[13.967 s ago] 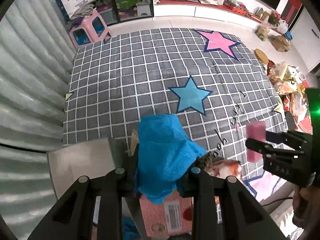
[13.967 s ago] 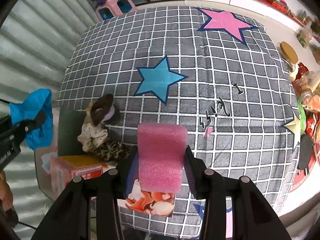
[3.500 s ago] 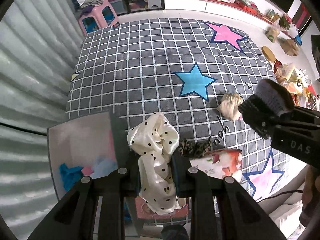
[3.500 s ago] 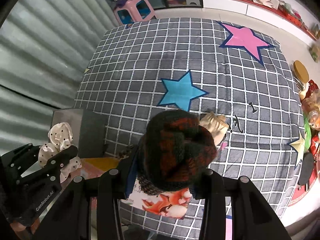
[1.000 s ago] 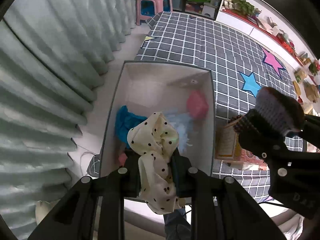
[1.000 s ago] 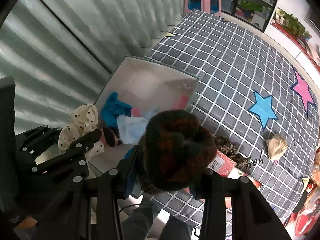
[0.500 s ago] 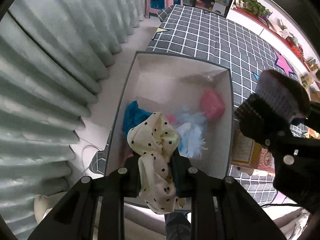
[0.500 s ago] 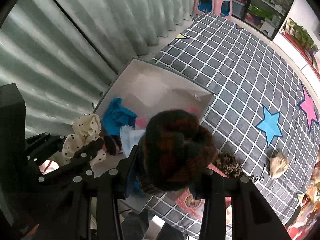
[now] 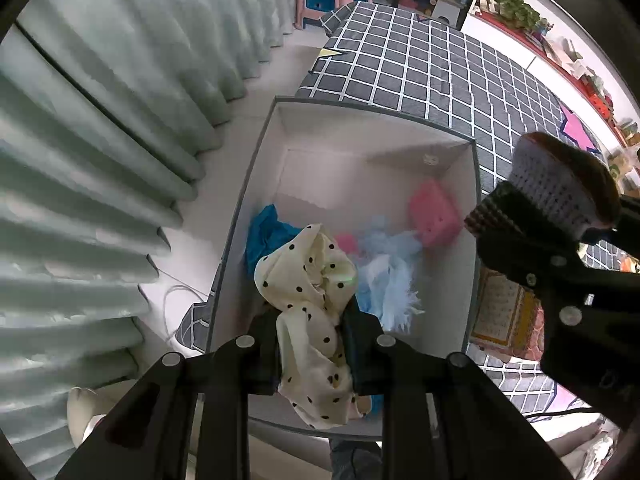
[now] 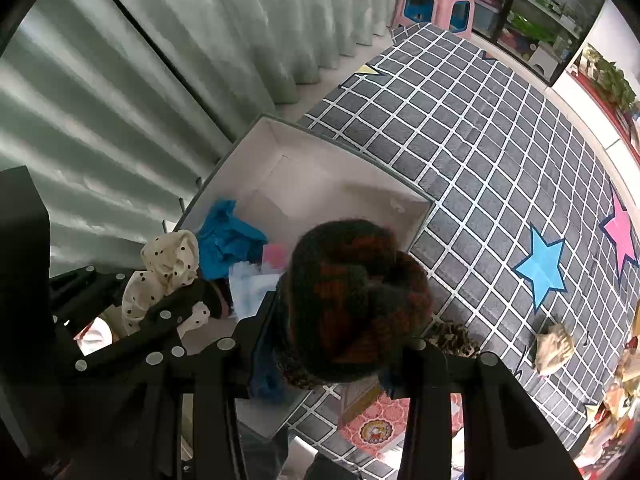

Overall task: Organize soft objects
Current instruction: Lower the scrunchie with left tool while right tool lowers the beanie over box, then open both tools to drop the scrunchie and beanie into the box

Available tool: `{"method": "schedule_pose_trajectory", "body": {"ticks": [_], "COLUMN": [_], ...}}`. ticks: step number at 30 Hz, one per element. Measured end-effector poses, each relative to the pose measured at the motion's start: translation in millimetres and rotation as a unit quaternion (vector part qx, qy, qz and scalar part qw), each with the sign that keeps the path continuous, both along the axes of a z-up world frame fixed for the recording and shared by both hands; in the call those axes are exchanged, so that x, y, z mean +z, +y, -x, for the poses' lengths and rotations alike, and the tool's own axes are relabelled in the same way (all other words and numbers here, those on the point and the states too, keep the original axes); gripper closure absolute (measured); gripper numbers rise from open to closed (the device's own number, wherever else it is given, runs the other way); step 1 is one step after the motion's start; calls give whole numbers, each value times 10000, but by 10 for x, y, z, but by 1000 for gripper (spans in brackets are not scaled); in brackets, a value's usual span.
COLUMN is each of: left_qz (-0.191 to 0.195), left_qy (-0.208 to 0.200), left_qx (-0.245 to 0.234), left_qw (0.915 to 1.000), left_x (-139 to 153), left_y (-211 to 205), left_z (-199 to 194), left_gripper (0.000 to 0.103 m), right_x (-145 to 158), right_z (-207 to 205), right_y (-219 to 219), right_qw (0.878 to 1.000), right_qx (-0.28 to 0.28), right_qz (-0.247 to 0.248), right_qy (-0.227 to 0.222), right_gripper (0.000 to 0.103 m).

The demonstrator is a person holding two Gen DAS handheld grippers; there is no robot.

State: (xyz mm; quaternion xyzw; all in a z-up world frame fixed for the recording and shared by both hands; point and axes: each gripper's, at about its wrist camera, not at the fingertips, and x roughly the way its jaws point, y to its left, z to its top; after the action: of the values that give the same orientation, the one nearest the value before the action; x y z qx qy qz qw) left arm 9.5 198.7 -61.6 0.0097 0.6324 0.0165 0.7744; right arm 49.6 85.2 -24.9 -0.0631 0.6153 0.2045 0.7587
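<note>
Scrunchie (image 9: 308,280) in left gripper (image 9: 310,344) and hat (image 10: 352,300) in right gripper (image 10: 328,360) hide box (image 9: 256,184) contents.

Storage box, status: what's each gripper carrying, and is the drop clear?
Left gripper shut on polka-dot scrunchie, above storage box. Right gripper shut on dark knit scrunchie at the box's edge. Nothing blocks the drop.

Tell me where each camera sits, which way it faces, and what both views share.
Left wrist: on the left tongs, looking down into the white box; they pinch a polka-dot scrunchie, right tongs alongside.
Right wrist: on the right tongs, looking down; they grip a dark knit hat.
Shared: box, scrunchie, hat, checkered mat.
</note>
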Motion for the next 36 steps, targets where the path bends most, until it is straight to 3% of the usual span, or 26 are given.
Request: {"method": "schedule_pose_trajectory", "body": {"ticks": [36], "left_qz": [78], "left_qy": [220], "left_qx": [283], "left_qw": [9993], "left_x": [-341], "left_y": [-4], "left_z": [-290], "left_gripper": [73], "right_x": [-378], "right_z": [-416], "right_y": [124], "right_qw": [9990], "right_qx": [20], "right_qz": [-177], "right_qy": [405], "right_gripper": [60]}}
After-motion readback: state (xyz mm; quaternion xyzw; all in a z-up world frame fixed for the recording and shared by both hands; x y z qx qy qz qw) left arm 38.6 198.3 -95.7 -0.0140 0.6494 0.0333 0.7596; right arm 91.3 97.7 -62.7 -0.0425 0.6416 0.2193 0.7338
